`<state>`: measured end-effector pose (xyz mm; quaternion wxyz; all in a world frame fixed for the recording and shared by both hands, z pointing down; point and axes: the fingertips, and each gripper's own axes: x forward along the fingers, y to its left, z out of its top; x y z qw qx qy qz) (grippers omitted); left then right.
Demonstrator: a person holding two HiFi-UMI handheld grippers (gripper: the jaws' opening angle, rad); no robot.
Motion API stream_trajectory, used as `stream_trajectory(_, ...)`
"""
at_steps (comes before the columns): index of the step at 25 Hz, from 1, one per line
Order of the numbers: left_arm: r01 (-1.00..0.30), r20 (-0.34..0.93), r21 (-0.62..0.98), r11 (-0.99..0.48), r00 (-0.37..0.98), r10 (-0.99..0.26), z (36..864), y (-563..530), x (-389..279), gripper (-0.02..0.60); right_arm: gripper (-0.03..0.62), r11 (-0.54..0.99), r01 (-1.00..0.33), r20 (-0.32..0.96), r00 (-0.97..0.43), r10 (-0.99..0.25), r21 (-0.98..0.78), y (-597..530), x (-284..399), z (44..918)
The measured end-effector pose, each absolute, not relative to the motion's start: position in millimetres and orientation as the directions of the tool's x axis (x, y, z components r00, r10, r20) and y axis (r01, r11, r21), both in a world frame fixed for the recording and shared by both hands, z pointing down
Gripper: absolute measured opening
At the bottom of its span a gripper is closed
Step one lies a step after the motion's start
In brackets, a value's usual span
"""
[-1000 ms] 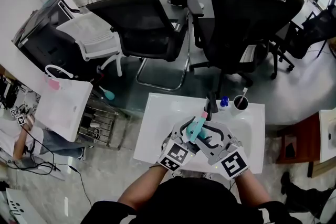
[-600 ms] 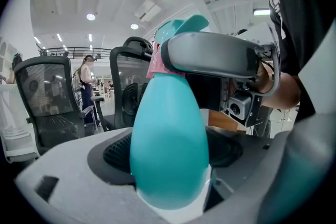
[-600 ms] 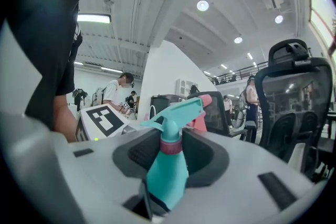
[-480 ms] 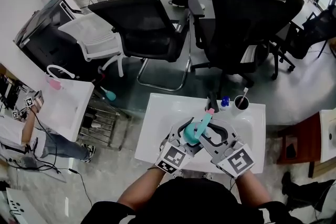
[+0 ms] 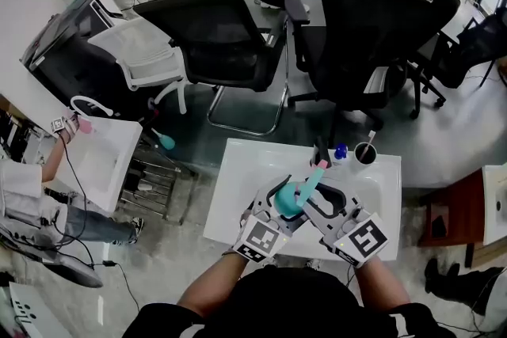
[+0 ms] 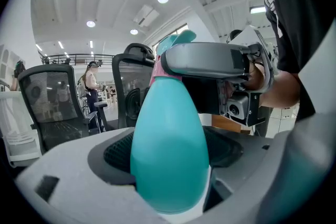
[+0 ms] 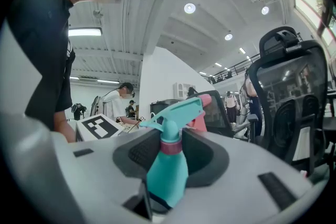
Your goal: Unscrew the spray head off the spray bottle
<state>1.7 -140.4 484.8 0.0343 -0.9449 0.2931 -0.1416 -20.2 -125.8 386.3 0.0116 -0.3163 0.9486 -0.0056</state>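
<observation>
Spray bottle [image 5: 285, 200], likely light and slippery, hangs lower centre over the desk [image 5: 238, 170], belly clamped in the left gripper's [image 6: 170, 165] wide fingers. Right gripper's [image 7: 169, 159] fingers pinch its pink collar [image 7: 170, 146], probably the firmest turning hold.

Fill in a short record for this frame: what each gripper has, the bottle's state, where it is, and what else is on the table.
left gripper: jaws closed on the teal body of the spray bottle
right gripper: jaws closed on the pink collar at the bottle's neck
spray head: on the bottle, not yet off
bottle pose: tilted, nozzle pointing away from the person
location: held above the white table
also on table: a dark cup at the far edge
</observation>
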Motion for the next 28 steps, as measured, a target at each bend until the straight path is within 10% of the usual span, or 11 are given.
stream_trajectory(22,-0.049,0.178,-0.087,-0.995,0.982,-0.064,440.7,-61.1,22.6,0.405,0.135,0.997,0.08,-0.161,-0.984,0.079,0.0,-55.7,-12.8,349.4)
stream_trajectory(28,-0.185,0.23,-0.039,-0.982,0.955,-0.189,455.9,-87.4,18.8,0.405,0.14,0.999,-0.052,-0.166,-0.985,-0.051,0.004,-76.1,-17.8,355.1)
